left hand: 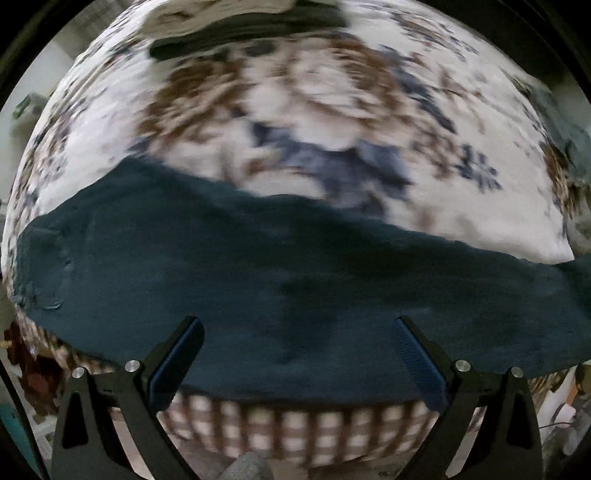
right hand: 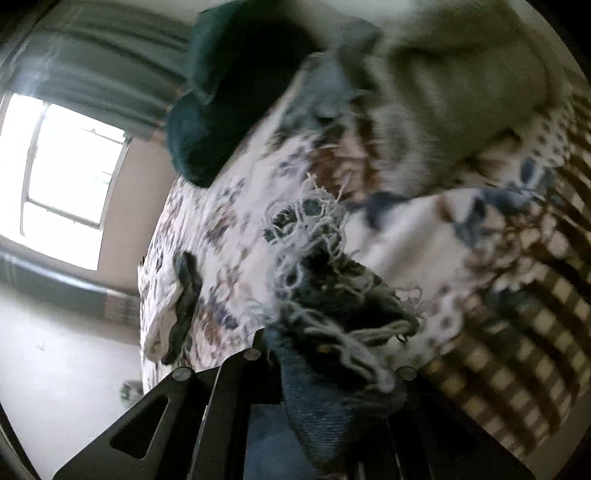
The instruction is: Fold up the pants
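Observation:
Dark teal pants (left hand: 258, 280) lie flat across the near edge of a floral bedspread (left hand: 332, 110) in the left wrist view. My left gripper (left hand: 295, 365) hovers just above them, open and empty, its fingers spread wide. In the right wrist view my right gripper (right hand: 332, 365) is shut on blue denim jeans (right hand: 325, 406) with a frayed, threaded hem (right hand: 317, 266), lifted over the bed. The right fingertips are hidden by the denim. A dark teal garment (right hand: 221, 110) hangs over the bed's far side.
A dark folded garment (left hand: 240, 29) and pale cloth lie at the bed's far end. A grey-green garment (right hand: 461, 92) lies on the bed. A brown checked sheet (left hand: 295, 424) hangs at the bed's edge. A bright window (right hand: 62, 177) is left.

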`<state>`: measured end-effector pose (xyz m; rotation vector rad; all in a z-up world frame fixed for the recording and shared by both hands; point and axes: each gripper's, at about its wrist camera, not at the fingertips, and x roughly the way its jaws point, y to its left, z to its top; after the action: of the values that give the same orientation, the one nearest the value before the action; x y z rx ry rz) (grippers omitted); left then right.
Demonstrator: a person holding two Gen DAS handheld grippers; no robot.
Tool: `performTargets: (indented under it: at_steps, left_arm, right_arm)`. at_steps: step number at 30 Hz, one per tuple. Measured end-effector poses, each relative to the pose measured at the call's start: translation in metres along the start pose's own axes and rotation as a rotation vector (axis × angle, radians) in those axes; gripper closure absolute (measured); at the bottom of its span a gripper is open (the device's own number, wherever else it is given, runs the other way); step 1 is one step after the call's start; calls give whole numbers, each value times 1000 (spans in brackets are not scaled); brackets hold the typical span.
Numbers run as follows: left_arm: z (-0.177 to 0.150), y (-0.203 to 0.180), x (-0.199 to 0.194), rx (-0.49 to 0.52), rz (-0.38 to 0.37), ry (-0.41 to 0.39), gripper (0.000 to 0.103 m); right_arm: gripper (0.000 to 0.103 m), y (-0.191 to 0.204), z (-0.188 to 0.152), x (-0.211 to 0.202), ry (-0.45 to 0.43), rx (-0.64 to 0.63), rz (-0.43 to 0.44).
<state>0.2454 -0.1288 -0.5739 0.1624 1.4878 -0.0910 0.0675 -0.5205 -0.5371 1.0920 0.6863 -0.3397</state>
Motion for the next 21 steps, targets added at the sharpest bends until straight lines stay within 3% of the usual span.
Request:
performTargets:
  at_steps: [9, 15, 21]
  left_arm:
    - [9, 128, -16, -71, 58, -41, 0]
    - [4, 212, -37, -126, 72, -87, 0]
    - [-1, 288, -35, -212, 98, -84, 0]
  right_arm:
    - [96, 107, -103, 24, 26, -162, -48]
    - [96, 178, -182, 67, 64, -264, -53]
    - [96, 242, -263, 121, 136, -396, -41]
